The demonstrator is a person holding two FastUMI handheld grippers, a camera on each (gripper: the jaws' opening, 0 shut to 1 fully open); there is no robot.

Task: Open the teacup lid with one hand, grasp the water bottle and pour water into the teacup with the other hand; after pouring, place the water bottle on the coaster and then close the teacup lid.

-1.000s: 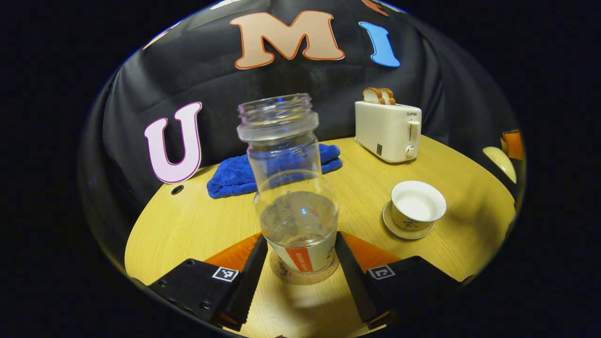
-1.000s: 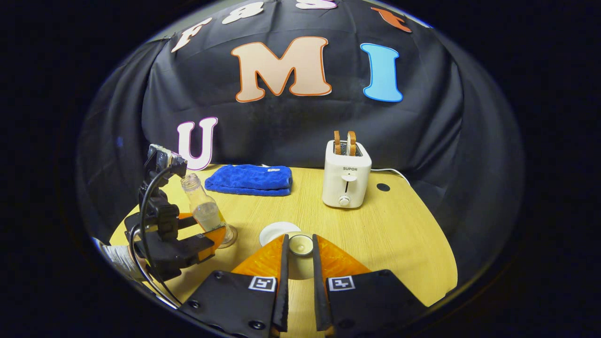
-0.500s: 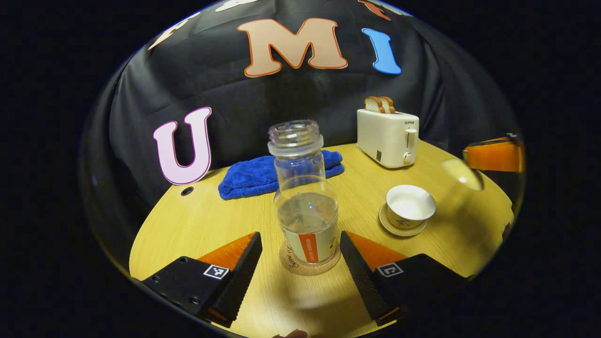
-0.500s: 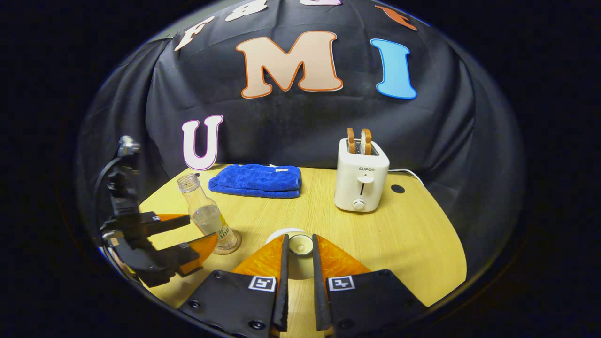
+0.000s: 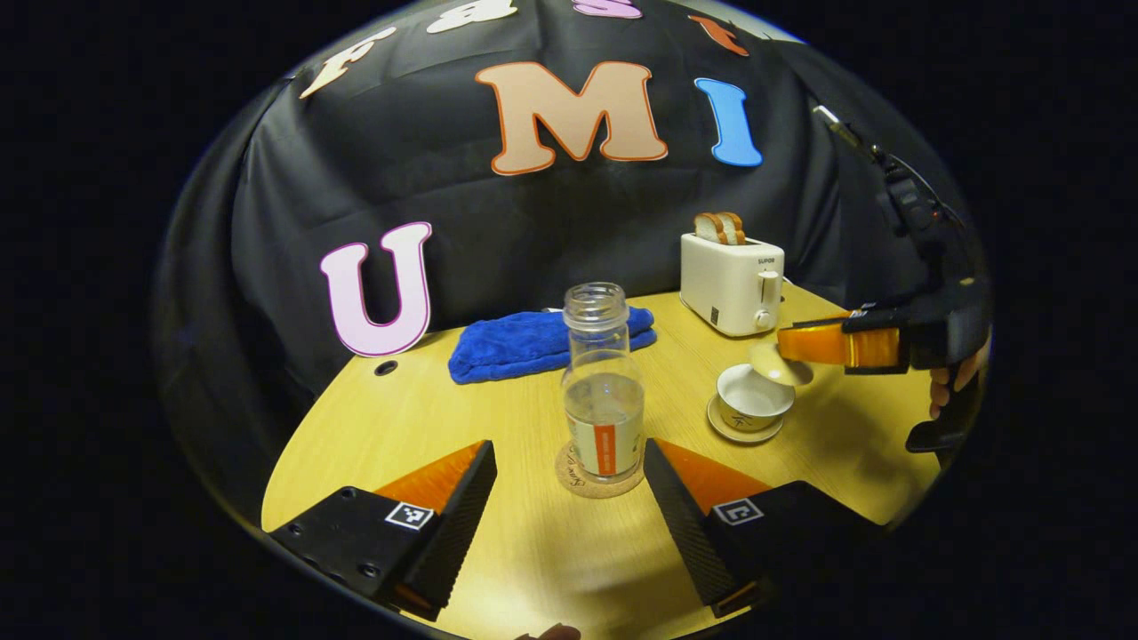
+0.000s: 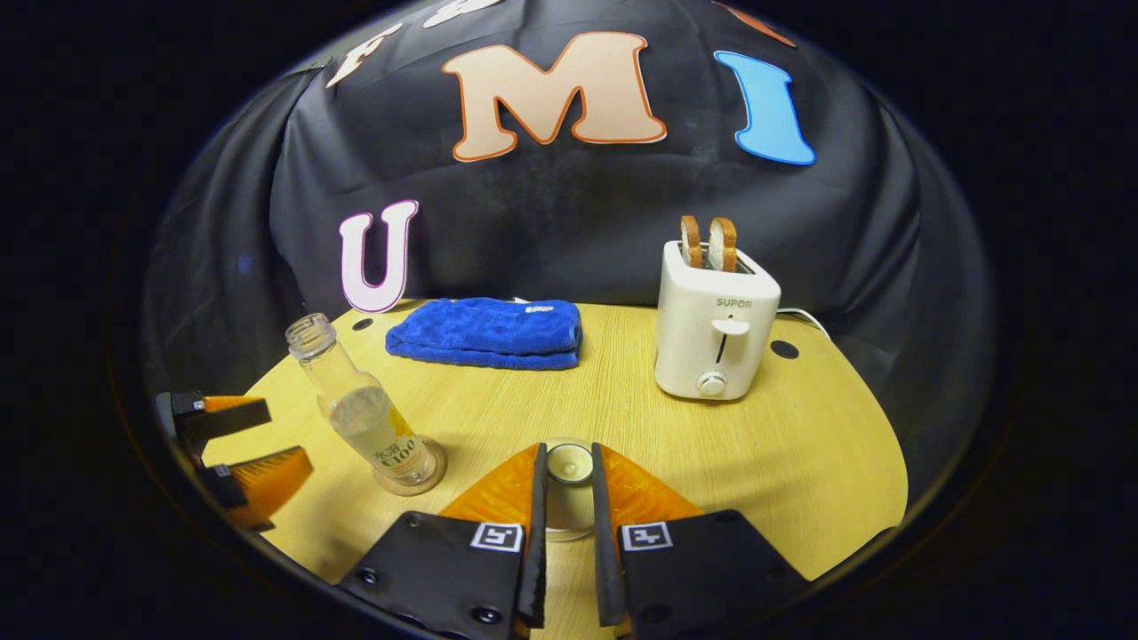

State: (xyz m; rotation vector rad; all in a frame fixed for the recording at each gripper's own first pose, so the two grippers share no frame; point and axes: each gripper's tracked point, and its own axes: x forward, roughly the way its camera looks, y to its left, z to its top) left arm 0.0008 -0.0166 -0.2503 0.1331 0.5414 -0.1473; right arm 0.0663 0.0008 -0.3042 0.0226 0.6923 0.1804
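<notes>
Only from the left tongs point(image 5: 569, 498), spread behind the water bottle point(image 5: 604, 391), are the right tongs point(image 6: 565, 498) seen pinching the lid point(image 5: 780, 363) above the teacup point(image 5: 751, 404).

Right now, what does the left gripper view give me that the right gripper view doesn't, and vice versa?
Left gripper view: the open teacup on its saucer, the lid held over its rim by the right gripper, and a hand behind. Right gripper view: the lid's knob pinched between its own fingers, and the open left gripper apart from the bottle. Both: water bottle on coaster, blue towel, toaster.
</notes>
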